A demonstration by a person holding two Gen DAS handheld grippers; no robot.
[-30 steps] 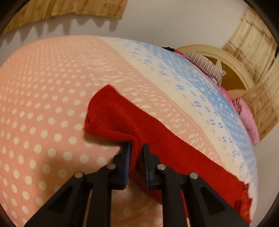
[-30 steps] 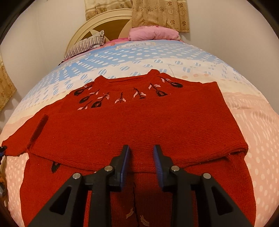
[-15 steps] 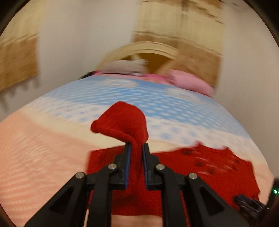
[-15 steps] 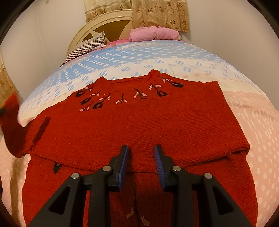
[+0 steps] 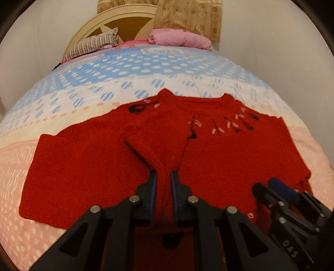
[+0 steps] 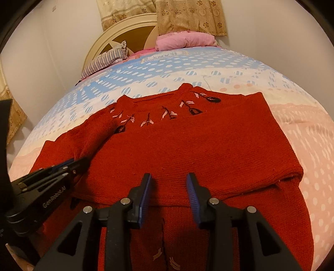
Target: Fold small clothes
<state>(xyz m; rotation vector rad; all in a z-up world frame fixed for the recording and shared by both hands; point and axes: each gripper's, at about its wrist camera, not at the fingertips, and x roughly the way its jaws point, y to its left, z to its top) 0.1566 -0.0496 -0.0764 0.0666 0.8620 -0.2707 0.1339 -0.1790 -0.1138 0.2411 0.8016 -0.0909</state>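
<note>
A red knitted sweater [image 6: 208,150] with pink and black embroidery near the collar lies flat on the bed; it also shows in the left wrist view [image 5: 240,158]. Its right sleeve is folded across the body. My left gripper [image 5: 163,187] is shut on the left sleeve [image 5: 158,143] and holds it over the sweater's body, left of the middle; this gripper also shows in the right wrist view [image 6: 71,164]. My right gripper [image 6: 169,198] is open and empty, low over the sweater's lower middle; it shows at the right edge of the left wrist view [image 5: 271,189].
The bedspread [image 6: 302,129] is pink with white dots near me and blue and white farther away. A striped pillow [image 6: 106,60] and a pink blanket [image 6: 185,40] lie against the cream headboard [image 5: 117,18]. White walls stand on both sides.
My left gripper has lifted the left sleeve from the bedspread at the left and carried it right, over the sweater's body. My right gripper has stayed open in place.
</note>
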